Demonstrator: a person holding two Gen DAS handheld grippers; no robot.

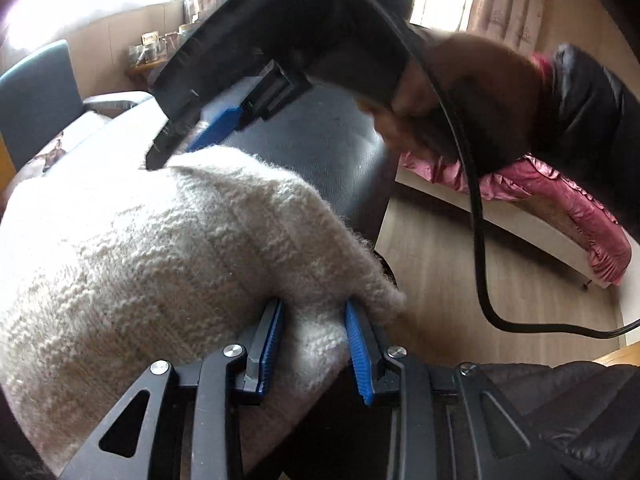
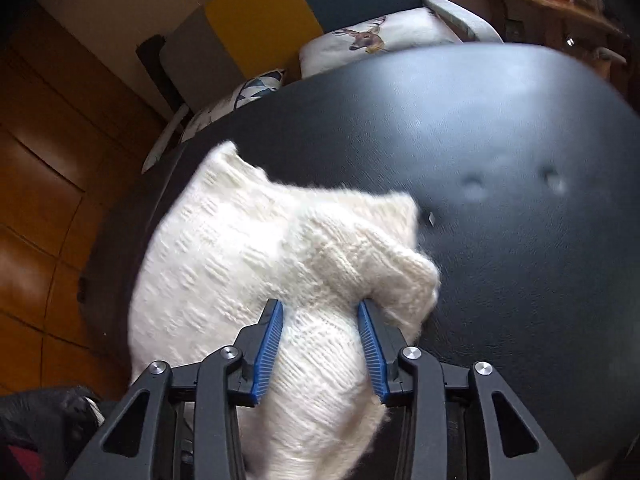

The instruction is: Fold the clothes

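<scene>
In the left wrist view, the left gripper (image 1: 314, 312) is pinching a thick fold of the fuzzy, cream, chunky-knit sweater (image 1: 132, 248) between its ribbed blue pads (image 1: 272, 344), while the right gripper (image 1: 188, 142) is biting the knit's far edge over the smooth black leather surface (image 1: 324, 148). In the right wrist view, the right gripper (image 2: 320, 312) is clamping a bunched, lumpy ridge of the sweater (image 2: 224, 240), which is lying crumpled on the dimpled, glossy leather surface (image 2: 480, 128) near its left edge.

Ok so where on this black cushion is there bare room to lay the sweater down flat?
The black cushion is bare to the right of and beyond the white sweater, around the two dimples. The left edge is crowded: the sweater is bunched there, with the right claw and left claw both gripping it.
</scene>
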